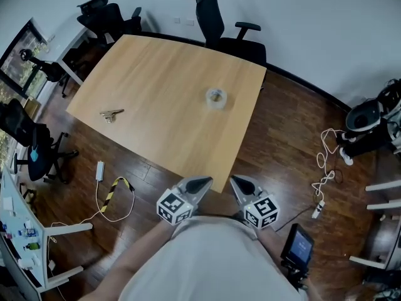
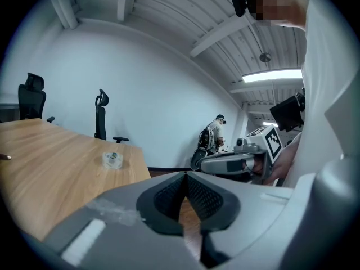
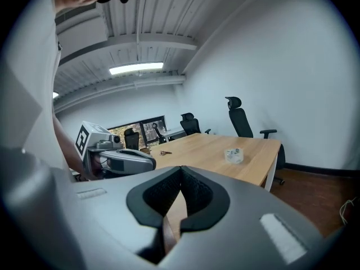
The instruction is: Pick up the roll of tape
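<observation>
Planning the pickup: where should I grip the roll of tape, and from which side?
The roll of tape lies flat on the table, hole up. Probably come from above and pinch its ring wall, one jaw in the hole, one outside, on the side nearest you.

left gripper (image 1: 204,182): jaws together, empty, tip toward 2 o'clock | right gripper (image 1: 235,181): jaws together, empty, tip toward 11 o'clock

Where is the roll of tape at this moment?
In the head view, the roll of tape sits on the right half of the wooden table, nearer the black chair than the keys at left.
</observation>
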Action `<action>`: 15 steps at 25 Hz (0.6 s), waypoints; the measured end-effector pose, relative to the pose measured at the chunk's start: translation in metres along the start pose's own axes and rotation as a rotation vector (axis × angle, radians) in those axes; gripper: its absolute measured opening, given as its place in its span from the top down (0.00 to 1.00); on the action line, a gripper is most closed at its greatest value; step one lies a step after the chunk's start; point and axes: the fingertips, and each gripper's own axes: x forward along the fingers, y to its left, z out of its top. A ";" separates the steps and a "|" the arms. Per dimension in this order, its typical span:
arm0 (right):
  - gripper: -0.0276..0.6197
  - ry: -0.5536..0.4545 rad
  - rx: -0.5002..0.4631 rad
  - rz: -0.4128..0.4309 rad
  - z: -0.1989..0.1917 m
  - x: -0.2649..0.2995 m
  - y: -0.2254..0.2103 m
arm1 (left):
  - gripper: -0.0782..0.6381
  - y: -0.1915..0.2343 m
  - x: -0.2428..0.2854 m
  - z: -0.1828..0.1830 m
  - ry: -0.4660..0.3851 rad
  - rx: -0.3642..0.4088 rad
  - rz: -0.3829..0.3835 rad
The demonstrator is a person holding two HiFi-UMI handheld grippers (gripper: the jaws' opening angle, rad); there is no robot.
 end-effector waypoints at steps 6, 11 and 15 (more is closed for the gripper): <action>0.95 0.009 -0.007 -0.074 0.010 0.044 0.008 | 0.88 0.052 -0.035 0.006 -0.007 -0.007 -0.019; 0.95 0.052 0.010 -0.098 0.008 0.059 0.008 | 0.88 0.077 -0.042 0.002 0.008 -0.033 -0.035; 0.95 0.074 0.010 -0.098 0.010 0.071 0.003 | 0.88 0.092 -0.034 -0.001 0.018 -0.050 -0.046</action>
